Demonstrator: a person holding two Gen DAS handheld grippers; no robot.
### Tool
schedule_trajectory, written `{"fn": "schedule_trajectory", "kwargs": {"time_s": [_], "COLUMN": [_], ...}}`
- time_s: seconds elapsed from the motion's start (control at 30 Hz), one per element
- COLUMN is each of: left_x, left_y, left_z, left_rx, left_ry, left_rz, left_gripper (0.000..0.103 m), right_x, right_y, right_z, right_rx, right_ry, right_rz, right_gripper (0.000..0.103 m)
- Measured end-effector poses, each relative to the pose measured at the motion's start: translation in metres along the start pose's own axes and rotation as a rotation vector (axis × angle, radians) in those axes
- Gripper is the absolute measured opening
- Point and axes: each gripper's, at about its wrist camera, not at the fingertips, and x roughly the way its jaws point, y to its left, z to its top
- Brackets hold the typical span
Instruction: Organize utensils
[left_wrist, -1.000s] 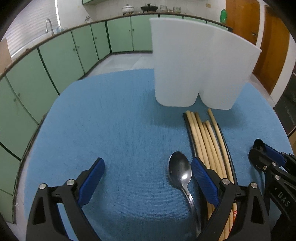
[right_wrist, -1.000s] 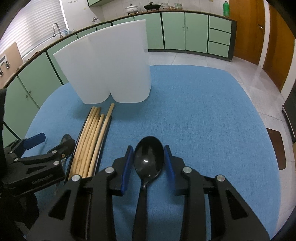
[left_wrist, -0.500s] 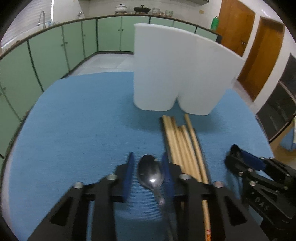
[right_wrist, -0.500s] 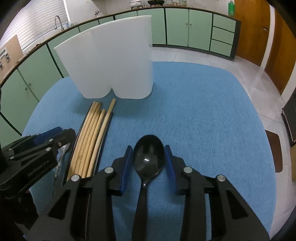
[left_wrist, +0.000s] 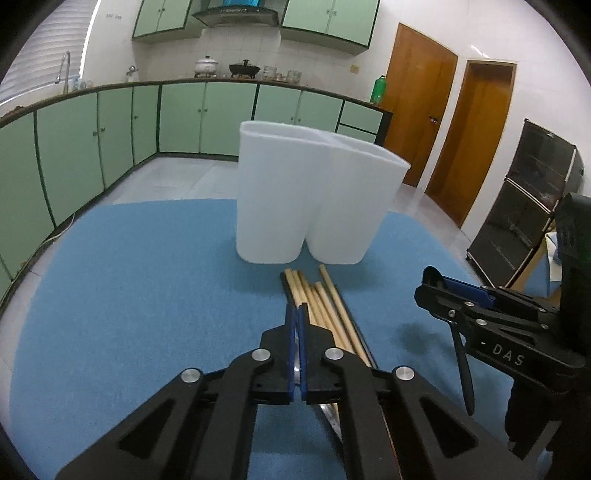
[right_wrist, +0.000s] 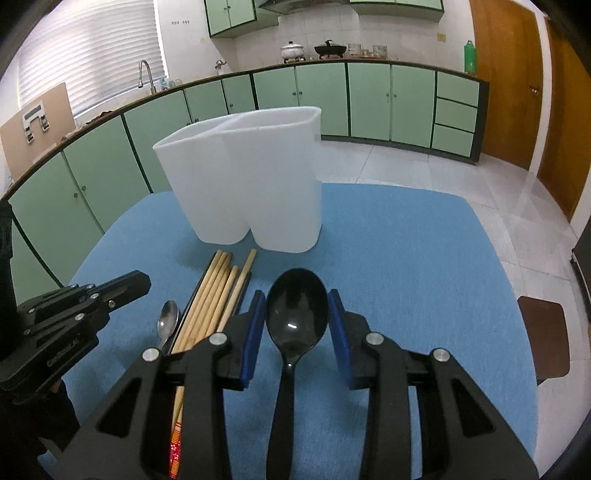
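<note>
A white two-compartment holder (left_wrist: 314, 195) stands upright on the blue table; it also shows in the right wrist view (right_wrist: 251, 184). Several bamboo chopsticks (left_wrist: 325, 310) lie in front of it, also in the right wrist view (right_wrist: 218, 299). My left gripper (left_wrist: 297, 332) has its pads nearly together, raised above the cloth. A metal spoon (right_wrist: 168, 321) lies on the cloth just below and beside it; whether it is gripped is unclear. My right gripper (right_wrist: 297, 321) is shut on a black spoon (right_wrist: 295, 314), lifted off the table.
The blue table (left_wrist: 147, 280) has rounded edges with floor beyond. Green kitchen cabinets (right_wrist: 369, 99) run along the back wall. A dark glass cabinet (left_wrist: 528, 206) stands at the right.
My left gripper closed from wide open and rose with the view tilting up. My right gripper lifted the black spoon a little higher.
</note>
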Motion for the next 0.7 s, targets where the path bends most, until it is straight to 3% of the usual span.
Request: {"fn": "schedule_trajectory", "kwargs": {"time_s": [0.1,0.13,0.17,0.23,0.47,0.7], "left_x": [0.004,0.003,0.003,0.005,0.001,0.000], "left_y": [0.006,0.004,0.006,0.007,-0.012,-0.008], "left_z": [-0.003,-0.013,-0.013,-0.018,-0.042,-0.044], "left_rx": [-0.044,-0.058,-0.079,-0.107,-0.054,-0.010], "left_ry": [0.051,0.071,0.093,0.110,0.170,0.188], "left_rz": [0.011,0.021,0.028,0.045,0.080,0.100], "left_gripper": [0.003,0.013,0.033,0.048,0.050,0.051], "right_x": [0.005,0.007,0.009,0.010,0.010,0.009], "right_y": [-0.002,-0.002,-0.003,-0.006,-0.007,-0.012], "right_z": [-0.002,-0.004,-0.005,-0.007,-0.016,-0.013], "right_rx": [0.006,0.008,0.015,0.035,0.063,0.068], "right_ry": [0.030,0.043,0.053,0.063,0.069,0.062], "right_rz": [-0.009,-0.015,-0.014,-0.008,-0.003,0.000], "right_gripper": [0.033,0.033,0.033,0.033,0.033,0.033]}}
